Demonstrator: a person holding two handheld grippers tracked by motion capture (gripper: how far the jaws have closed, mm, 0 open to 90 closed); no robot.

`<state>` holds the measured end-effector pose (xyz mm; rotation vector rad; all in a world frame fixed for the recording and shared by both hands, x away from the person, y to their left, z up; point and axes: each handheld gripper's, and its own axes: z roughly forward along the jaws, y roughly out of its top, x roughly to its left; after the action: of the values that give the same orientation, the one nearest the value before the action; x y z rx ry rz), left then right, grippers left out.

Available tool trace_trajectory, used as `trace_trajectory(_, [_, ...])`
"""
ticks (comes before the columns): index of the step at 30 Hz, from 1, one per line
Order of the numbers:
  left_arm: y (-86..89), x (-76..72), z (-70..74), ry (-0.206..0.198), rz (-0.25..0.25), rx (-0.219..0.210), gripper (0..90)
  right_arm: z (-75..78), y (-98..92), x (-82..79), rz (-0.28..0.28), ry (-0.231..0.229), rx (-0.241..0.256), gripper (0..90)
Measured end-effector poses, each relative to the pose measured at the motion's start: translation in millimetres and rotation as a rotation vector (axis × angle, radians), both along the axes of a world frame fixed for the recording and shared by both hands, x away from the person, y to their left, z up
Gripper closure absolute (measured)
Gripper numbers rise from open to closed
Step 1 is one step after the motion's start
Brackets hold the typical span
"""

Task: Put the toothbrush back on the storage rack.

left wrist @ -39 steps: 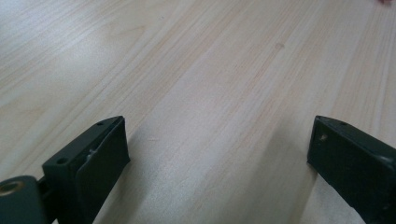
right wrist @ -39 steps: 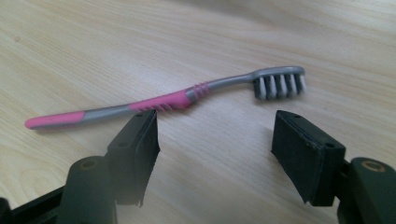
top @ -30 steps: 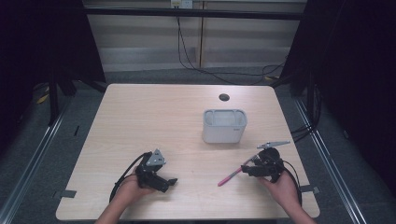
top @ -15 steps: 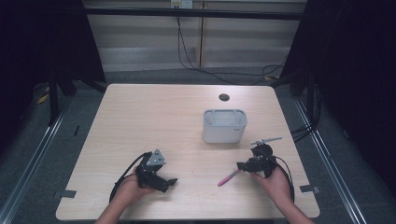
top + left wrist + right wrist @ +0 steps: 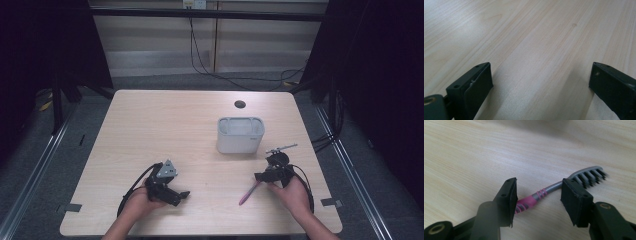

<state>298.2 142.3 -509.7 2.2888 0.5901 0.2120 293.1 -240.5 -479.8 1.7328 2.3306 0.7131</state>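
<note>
In the right gripper view, the right gripper [image 5: 537, 198] stood with its jaws parted, one on each side of a pink and grey toothbrush [image 5: 541, 193] that lay flat on the wooden table [image 5: 461, 152]. The grey neck of the toothbrush crossed the gap between the two black pads; neither pad could be seen pressing on it, so the gripper had hold of nothing. The long axis of the brush ran across the gripper's line of sight, slanting slightly away: the pink ribbed handle passed behind the pad on the near left of that view, and the bristled head lay beyond the other pad, its bristles facing down toward the table. In the high view, the right gripper [image 5: 261, 176] hovered at the upper end of the toothbrush [image 5: 248, 193], whose pink handle trailed back toward the person's edge of the table [image 5: 150, 120], while a grey rectangular container [image 5: 240, 135] stood farther out, ahead of the gripper. The left gripper [image 5: 181, 195], well apart from the brush, was held low over bare wood with its jaws wide open and empty [image 5: 541, 82].
</note>
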Motion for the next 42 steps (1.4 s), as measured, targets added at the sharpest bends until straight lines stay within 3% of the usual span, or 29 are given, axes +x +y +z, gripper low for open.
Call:
trace_trajectory(5, [0.0,0.0,0.0,0.000,0.000,0.000,4.4,2.1,-0.4,1.6,0.005,0.033,-0.005,57.5])
trace_trajectory(8, [0.0,0.0,0.0,0.000,0.000,0.000,4.5,3.6,-0.5,3.3,0.022,0.060,-0.023,67.5])
trace_trajectory(16, [0.0,0.0,0.0,0.000,0.000,0.000,4.5,5.2,0.3,5.7,0.050,0.102,-0.046,81.8])
trace_trajectory(30, [0.1,0.0,0.0,-0.001,0.000,0.000,4.5,7.5,18.4,6.9,0.140,0.081,-0.072,83.2])
trace_trajectory(35, [0.0,0.0,0.0,0.000,0.001,0.000,4.5,6.4,19.6,7.1,0.133,0.085,-0.068,82.1])
trace_trajectory(39, [0.0,-0.1,0.0,-0.001,0.003,0.001,4.6,6.2,19.6,8.1,0.129,0.094,-0.075,73.2])
trace_trajectory(42, [0.1,-0.1,0.1,-0.001,0.004,0.001,4.9,7.0,21.8,8.6,0.126,0.103,-0.096,74.4])
